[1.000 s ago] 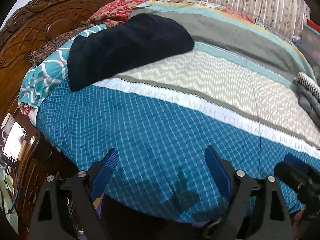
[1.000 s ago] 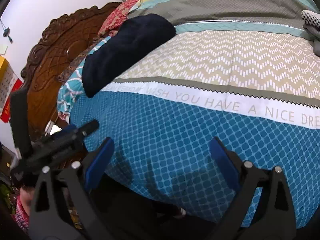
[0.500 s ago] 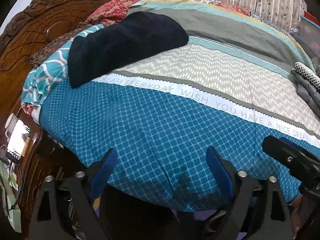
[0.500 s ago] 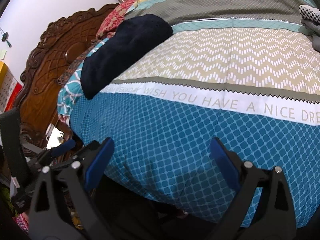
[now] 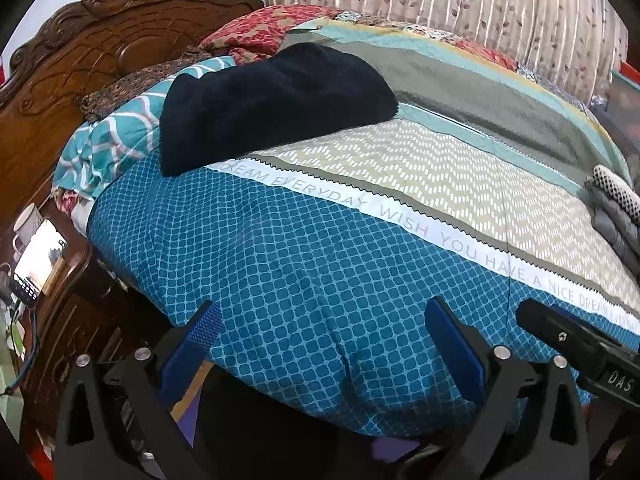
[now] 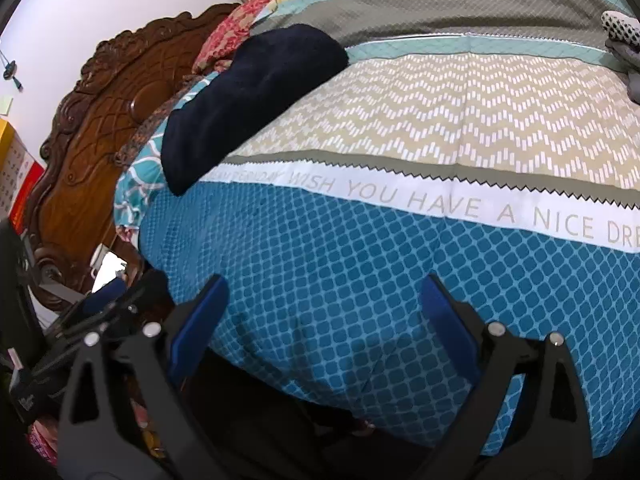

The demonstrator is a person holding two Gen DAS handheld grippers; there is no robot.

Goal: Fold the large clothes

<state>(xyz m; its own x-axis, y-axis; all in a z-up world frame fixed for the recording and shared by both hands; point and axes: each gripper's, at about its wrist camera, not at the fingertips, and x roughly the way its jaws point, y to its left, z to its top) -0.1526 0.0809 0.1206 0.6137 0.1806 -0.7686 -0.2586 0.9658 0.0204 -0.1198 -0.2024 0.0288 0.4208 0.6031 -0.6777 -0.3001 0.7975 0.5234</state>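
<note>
1. One bed (image 5: 360, 264) fills both views, covered by one bedspread (image 6: 400, 280) in bands: blue lattice at the near edge, a white strip of printed words, beige zigzag, then grey and teal further back.
2. One carved wooden headboard (image 5: 100, 52) stands at the left end of the bed, and one striped leaf-print curtain (image 5: 460, 12) hangs behind the far side.
3. One dark navy garment (image 5: 272, 104), thick and already folded into a long bundle, lies on the bed near the headboard end, its near end reaching onto the white strip. It is well apart from both grippers.
4. At least two pillows show beside it: one teal with white waves (image 5: 108, 148) and one red patterned (image 5: 256, 36) behind.
5. One small stack of grey cloth with a black-and-white dotted piece on top (image 5: 616, 208) sits at the right edge of the bed.
6. The left gripper (image 5: 320, 340) hovers over the near edge of the bed, its two blue fingers (image 5: 196, 340) spreading wider, nothing between them.
7. The right gripper (image 6: 324, 320) hovers alongside, its two fingers (image 6: 444, 320) wide apart and empty.
8. One lit phone screen (image 5: 38, 264) rests low beside the headboard.
</note>
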